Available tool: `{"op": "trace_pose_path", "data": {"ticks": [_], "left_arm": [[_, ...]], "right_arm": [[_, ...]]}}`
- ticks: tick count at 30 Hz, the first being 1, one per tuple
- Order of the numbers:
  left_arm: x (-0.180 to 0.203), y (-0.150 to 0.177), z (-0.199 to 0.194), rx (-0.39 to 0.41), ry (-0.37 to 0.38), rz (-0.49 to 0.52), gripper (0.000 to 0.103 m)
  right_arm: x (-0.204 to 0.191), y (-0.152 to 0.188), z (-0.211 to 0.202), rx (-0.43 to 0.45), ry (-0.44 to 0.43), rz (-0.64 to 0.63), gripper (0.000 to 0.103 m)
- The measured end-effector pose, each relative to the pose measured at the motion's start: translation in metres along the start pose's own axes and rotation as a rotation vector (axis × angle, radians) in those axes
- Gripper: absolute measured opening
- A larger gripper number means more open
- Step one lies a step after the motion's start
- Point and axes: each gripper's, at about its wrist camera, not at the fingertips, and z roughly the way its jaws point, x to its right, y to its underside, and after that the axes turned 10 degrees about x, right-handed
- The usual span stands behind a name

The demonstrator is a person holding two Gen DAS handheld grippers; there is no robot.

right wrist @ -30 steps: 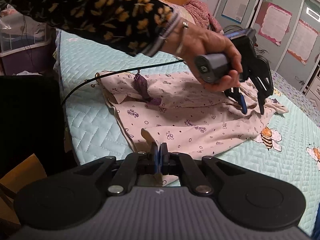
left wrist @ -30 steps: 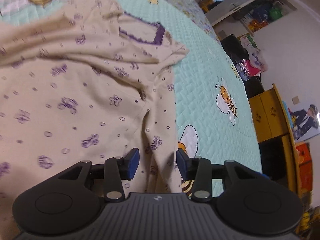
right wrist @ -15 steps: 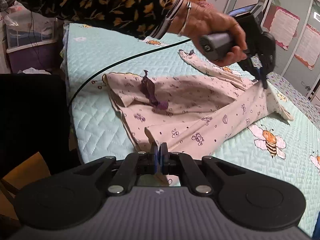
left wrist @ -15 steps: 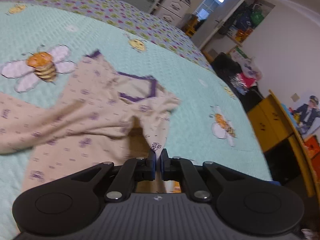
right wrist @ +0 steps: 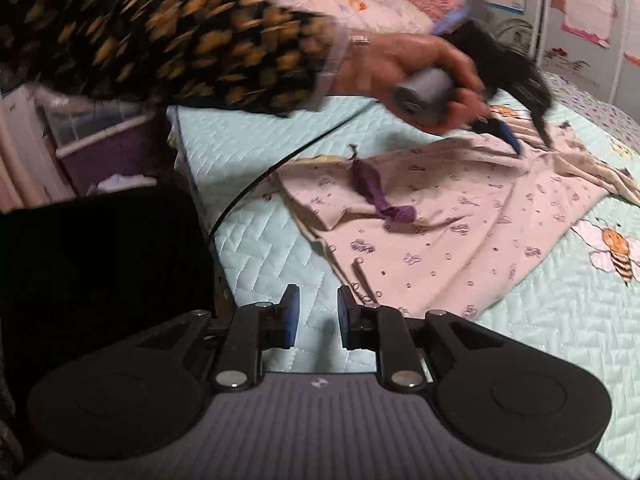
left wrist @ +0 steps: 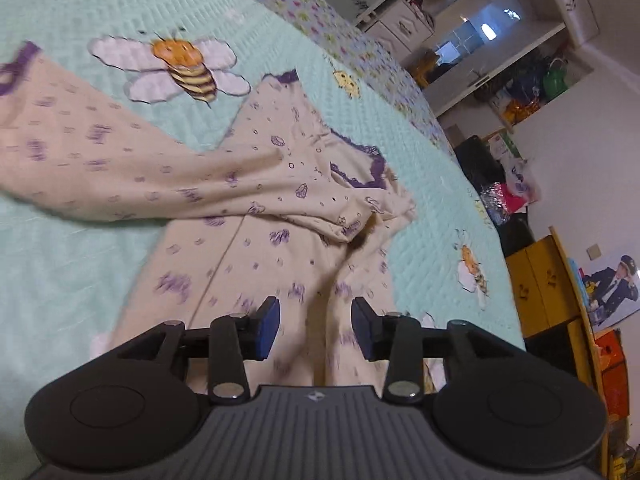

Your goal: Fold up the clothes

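Note:
A cream pyjama top with purple prints and a purple-trimmed neckline lies rumpled on the mint bee quilt, one sleeve stretching left. My left gripper hovers over its near part; its jaws are opening, and the cloth lies below them, not pinched. In the right wrist view the top spreads across the bed with its purple trim bunched up. My right gripper is opening at the near hem with only quilt between its pads. A hand in a floral sleeve holds the left gripper over the far side.
A black cable runs across the quilt from the far gripper. A dark bulky shape stands off the bed's left edge, with a storage box behind it. Pillows lie by the headboard. A yellow cabinet stands beyond the bed.
The left gripper pinched a fold of the top, pulled it across and has let it go. The right gripper, shut on the near hem before, has released it and stands open.

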Motion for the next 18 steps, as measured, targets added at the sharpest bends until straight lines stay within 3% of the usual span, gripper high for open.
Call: {"op": "trace_pose_path", "data": {"ticks": [4,6,9,13,18], "left_arm": [[0.015,0.04,-0.057,-0.088,0.014,0.178,0.045],[0.015,0.073,-0.08,-0.172,0.034,0.21,0.045],[0.01,0.116,-0.108,-0.263,0.041,0.215,0.045],[0.003,0.144,-0.127,-0.253,0.001,0.196,0.045],[0.008,0.147,-0.125,-0.232,0.001,0.163,0.045]], "right_arm": [[0.025,-0.003,-0.022,0.094,0.104,0.164,0.025],[0.043,0.0,-0.034,0.141,0.167,0.279,0.032],[0.065,0.008,-0.05,0.169,0.255,0.441,0.035],[0.071,0.017,-0.059,0.168,0.294,0.531,0.035],[0.066,0.024,-0.065,0.153,0.323,0.565,0.036]]}}
